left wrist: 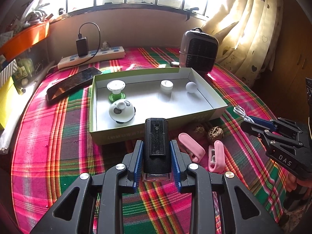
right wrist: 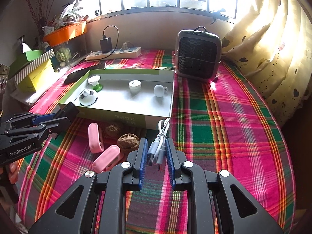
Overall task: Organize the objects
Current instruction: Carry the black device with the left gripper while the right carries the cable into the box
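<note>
Left gripper (left wrist: pixel 157 156) clamps my black case (left wrist: pixel 156 146), right gripper (right wrist: pixel 156 154) pinches the cable (right wrist: pixel 159 146); next, both into the box (left wrist: pixel 218 109)

"DAS" on right tongs (left wrist: pixel 246 122), "GenRobot.AI" on left tongs (right wrist: pixel 62 117)

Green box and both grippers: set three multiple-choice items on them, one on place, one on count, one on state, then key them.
1. Where do the two walnuts lie?
A. inside the green box
B. on the cloth before the green box
C. on the power strip

2. How many items sit in the box?
A. two
B. four
C. six

3. What does the right gripper hold?
A. a white cable
B. a pink clip
C. nothing

Key: 1 B, both rest on the plaid cloth beside the pink clips. 2 B, four small items stand inside. 3 A, its pads pinch the bundled white cable; the left gripper holds a black device.
</note>
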